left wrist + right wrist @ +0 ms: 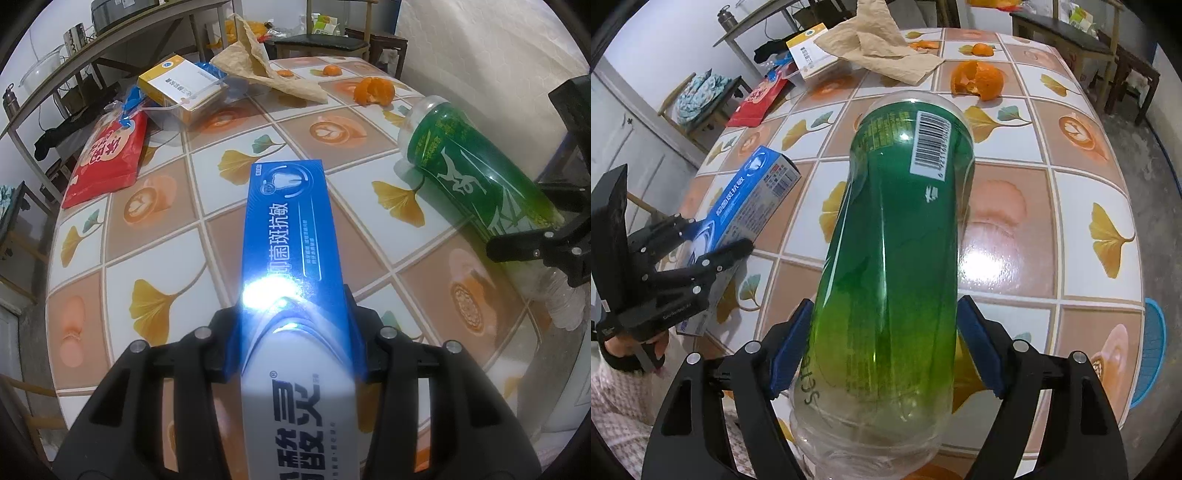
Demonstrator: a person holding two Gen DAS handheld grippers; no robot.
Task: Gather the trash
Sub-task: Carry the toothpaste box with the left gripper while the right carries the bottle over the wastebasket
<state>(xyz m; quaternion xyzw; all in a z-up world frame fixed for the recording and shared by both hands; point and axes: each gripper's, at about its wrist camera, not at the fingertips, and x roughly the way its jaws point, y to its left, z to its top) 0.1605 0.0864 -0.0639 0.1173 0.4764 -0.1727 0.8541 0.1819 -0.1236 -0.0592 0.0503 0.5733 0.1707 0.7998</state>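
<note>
My left gripper [295, 332] clamps the blue toothpaste box [286, 221] at frame centre. My right gripper [886, 350] brackets the green bottle [901, 229], its pads seemingly not pressing. I judge both need carrying to a bin, none visible.

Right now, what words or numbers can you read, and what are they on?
"菌斑抗敏": on the blue toothpaste box, along its blue part.
"酸灵" with a small "®": on the same box's white end, cut off by the picture edge.
Digits on the barcode label of the green bottle: too small to read.
Print on the red bag and the yellow-and-white box: too blurred to read.
</note>
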